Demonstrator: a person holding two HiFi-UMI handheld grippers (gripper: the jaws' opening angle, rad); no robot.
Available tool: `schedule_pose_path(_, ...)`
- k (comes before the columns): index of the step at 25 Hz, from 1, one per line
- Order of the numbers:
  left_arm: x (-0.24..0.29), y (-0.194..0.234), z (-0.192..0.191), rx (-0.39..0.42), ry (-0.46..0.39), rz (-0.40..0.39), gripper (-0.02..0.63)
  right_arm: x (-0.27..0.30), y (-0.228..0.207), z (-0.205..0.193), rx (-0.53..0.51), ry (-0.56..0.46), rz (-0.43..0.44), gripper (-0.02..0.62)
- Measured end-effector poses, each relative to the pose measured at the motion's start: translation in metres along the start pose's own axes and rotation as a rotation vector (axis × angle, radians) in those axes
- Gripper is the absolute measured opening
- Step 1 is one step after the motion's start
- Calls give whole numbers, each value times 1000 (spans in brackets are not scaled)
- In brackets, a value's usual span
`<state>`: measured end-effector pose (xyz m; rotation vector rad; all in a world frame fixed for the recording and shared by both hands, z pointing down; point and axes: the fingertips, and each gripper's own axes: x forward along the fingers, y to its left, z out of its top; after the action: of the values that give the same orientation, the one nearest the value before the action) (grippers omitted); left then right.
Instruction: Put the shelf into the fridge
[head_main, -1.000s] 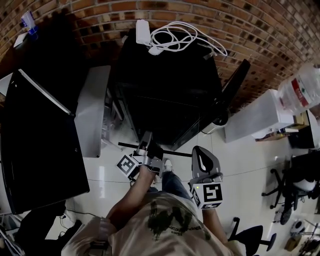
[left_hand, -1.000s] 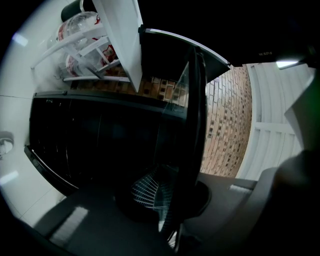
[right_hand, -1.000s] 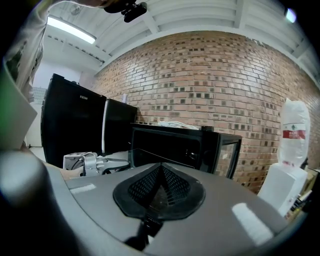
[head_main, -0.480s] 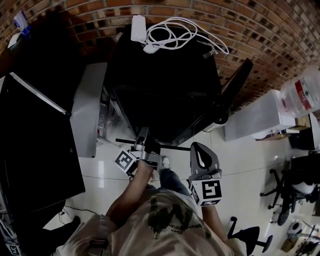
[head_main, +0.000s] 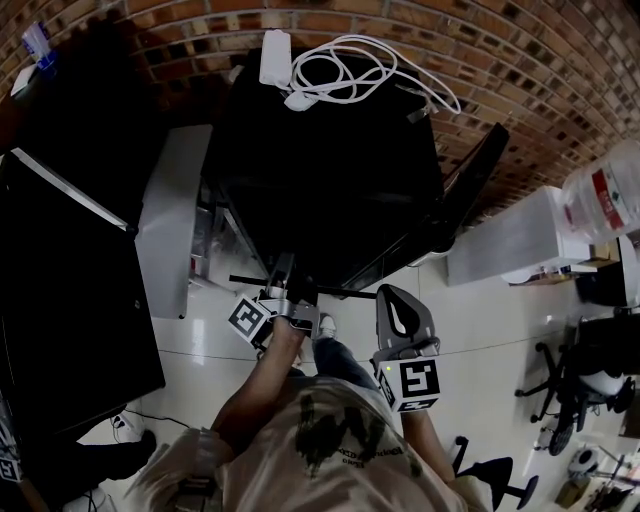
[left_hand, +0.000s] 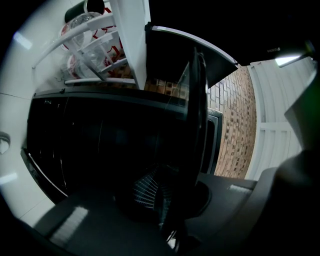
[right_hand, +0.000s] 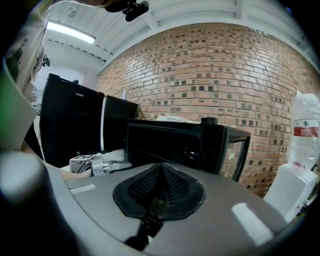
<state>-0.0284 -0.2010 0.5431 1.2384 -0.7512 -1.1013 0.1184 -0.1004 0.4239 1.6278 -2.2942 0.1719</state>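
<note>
The left tongs (head_main: 283, 270) are clamped shut on the thin dark shelf (head_main: 345, 292), which is held edge-on just in front of the open black fridge (head_main: 330, 170). The right tongs (head_main: 393, 295) are pressed together with nothing between them, near the fridge's swung-out door (head_main: 470, 180).

I see a coil of white cable (head_main: 345, 72) lying just beside a white adapter (head_main: 272, 57), close to the brick wall (head_main: 520, 60). Off to the right, a big water bottle (head_main: 605, 195) with a red label stands by a white cabinet (head_main: 505, 245). An office chair (head_main: 575, 385) sits on the pale tiled floor (head_main: 480, 340).
</note>
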Motion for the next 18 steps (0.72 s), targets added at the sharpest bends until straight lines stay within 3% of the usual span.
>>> schedule_pose_path(18, 35, 9, 6, -6, -29, 2, 23, 23, -7, 4, -19, 9, 37, 0)
